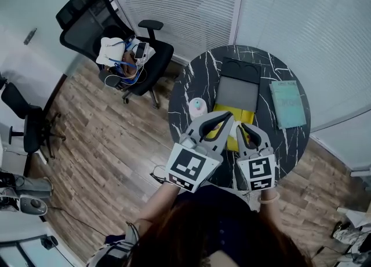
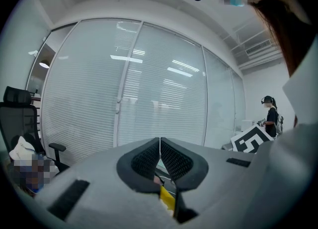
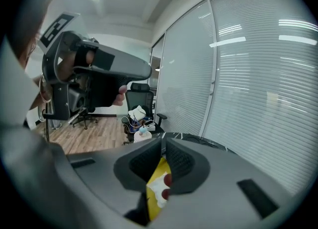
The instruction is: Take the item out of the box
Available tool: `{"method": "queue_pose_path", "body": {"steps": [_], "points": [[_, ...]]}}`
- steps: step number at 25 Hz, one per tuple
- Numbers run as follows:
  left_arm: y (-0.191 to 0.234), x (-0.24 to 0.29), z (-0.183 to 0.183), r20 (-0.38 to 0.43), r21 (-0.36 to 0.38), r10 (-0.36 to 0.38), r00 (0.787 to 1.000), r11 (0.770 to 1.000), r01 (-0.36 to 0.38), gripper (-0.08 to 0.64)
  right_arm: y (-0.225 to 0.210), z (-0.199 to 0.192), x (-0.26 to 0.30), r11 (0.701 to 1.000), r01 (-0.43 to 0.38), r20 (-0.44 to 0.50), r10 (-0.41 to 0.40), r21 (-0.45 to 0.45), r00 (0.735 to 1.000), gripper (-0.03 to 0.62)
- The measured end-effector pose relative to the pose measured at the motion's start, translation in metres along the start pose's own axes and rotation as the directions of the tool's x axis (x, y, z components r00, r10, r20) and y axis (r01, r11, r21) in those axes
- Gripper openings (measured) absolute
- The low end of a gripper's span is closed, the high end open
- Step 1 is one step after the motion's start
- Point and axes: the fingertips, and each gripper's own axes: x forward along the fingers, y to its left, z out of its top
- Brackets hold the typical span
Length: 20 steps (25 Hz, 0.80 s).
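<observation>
Yellow packet [image 1: 236, 114] sat just beside near edge of open box [image 1: 236, 92], above table [image 1: 197, 80]; lifted or resting not discernible. Right gripper [image 3: 163, 146] clamped on packet. Left gripper [image 2: 159, 143] jaws closed, yellow edge pinched low between them. Recommended: equal grip both sides, level lift, packet drawn clear of box.

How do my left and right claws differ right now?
The right claw has a broad fold of the yellow packet, print showing, in its grip; the left claw shows only a yellow sliver low in its gap. In the head view the left claw slants inward, while the right claw points nearly straight ahead. Both appear shut on the same yellow packet.
</observation>
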Motion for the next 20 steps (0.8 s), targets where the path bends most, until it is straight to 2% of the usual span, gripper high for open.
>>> {"method": "queue_pose_path", "body": {"steps": [14,20], "points": [[0.007,0.019,-0.007,-0.017,-0.007,0.003,1.0,1.0,-0.003,0.026,-0.001,-0.04,0.032,0.996,-0.079,-0.113,0.073,-0.05,0.991,0.029],[0.009,0.023,-0.011,-0.033,-0.011,0.003,0.999,1.0,-0.003,0.026,-0.003,-0.052,0.042,0.993,-0.092,-0.151,0.079,-0.079,0.985,0.068]]}}
